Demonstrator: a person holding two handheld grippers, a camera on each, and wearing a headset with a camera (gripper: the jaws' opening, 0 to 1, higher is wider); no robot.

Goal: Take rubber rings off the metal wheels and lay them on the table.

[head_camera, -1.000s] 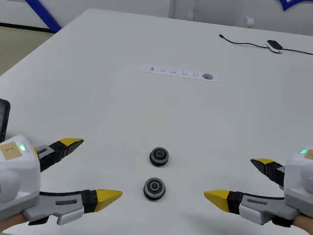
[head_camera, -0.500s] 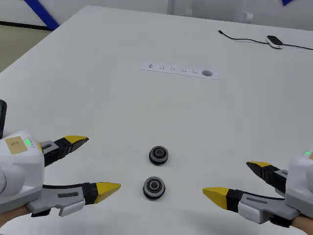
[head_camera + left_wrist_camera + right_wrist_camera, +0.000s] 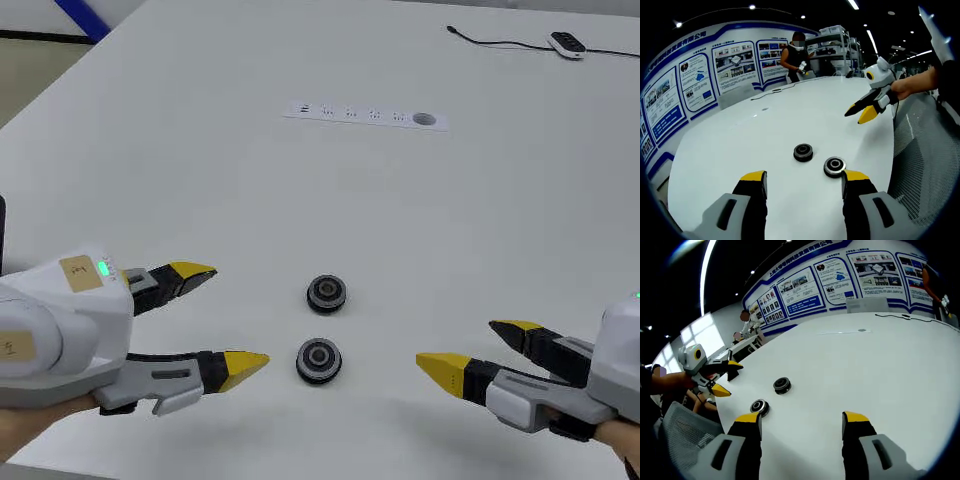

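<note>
Wheel nearest the person (image 3: 318,360) lies flat on the table (image 3: 200,150), axis upright, between two empty grippers with jaws apart, close beside the left gripper (image 3: 237,315) and farther from the right gripper (image 3: 458,345); second wheel (image 3: 327,293) sits just beyond.

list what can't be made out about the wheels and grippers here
- Near small round metal wheel and far wheel: too small in every view to tell rubber from metal.
- Left gripper, right gripper: rear bodies cut off by the head view's edges.
</note>
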